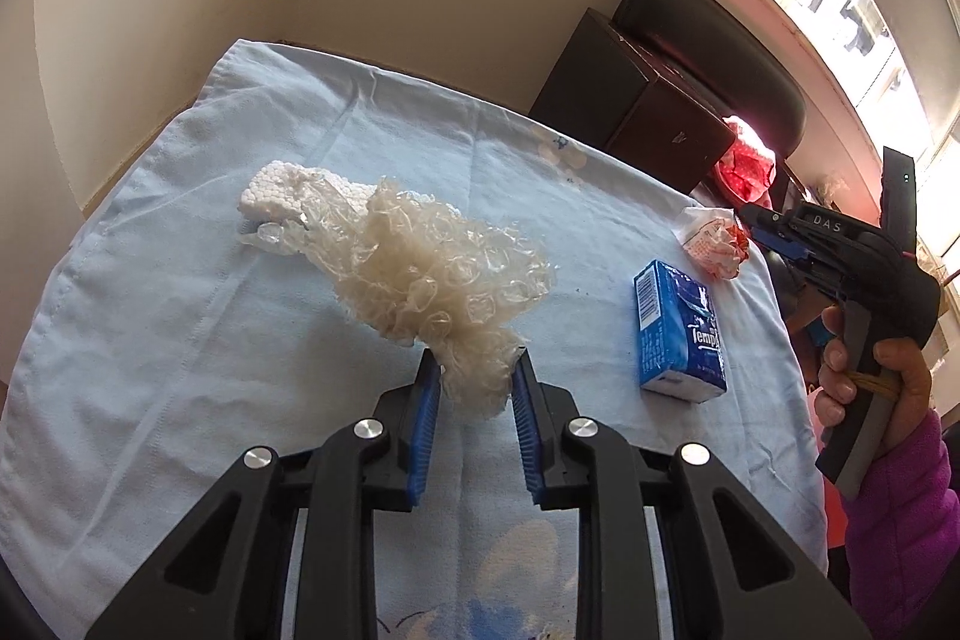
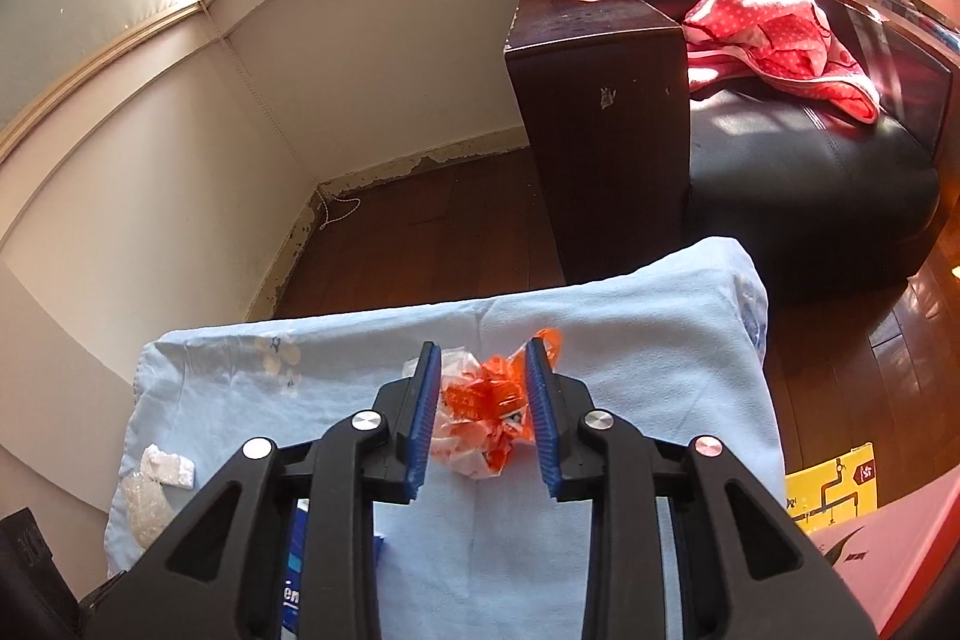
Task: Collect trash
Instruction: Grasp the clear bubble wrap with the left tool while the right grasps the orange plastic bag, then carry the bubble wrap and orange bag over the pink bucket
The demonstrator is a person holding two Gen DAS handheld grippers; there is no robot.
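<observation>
Left claw: the left claw (image 1: pixel 474 382) has its blue pads on either side of the near end of the bubble wrap (image 1: pixel 444 274); the wad fills the gap and appears pinched between them, lifted a little off the cloth.
Bubble wrap: a crumpled, yellowish clear wad that stretches from the pads back toward a white foam block (image 1: pixel 288 196), which it touches or overlaps at its far end.
Right claw: the right claw (image 2: pixel 483 400) straddles the orange-and-white wrapper (image 2: pixel 486 412); its pads stand close beside the wrapper, but a gap shows on both sides, so the claw is released, not gripping.
Wrapper: crumpled plastic lying on the cloth near the table's far right corner, between the right pads.
Tissue pack: a blue Tempo pack (image 1: pixel 681 334) lies on the cloth between the bubble wrap and the wrapper, apart from both.
Table: covered by a pale blue cloth (image 1: pixel 180 340) with a faint floral print.
Right hand: seen from the left wrist view, a hand (image 1: pixel 870 376) in a purple sleeve holds the right tool's grip at the table's right edge.
Background: a dark leather armchair (image 2: pixel 810 160) with a red polka-dot garment (image 2: pixel 780 40) on its seat stands beyond the table, on a wooden floor (image 2: pixel 420 232).
</observation>
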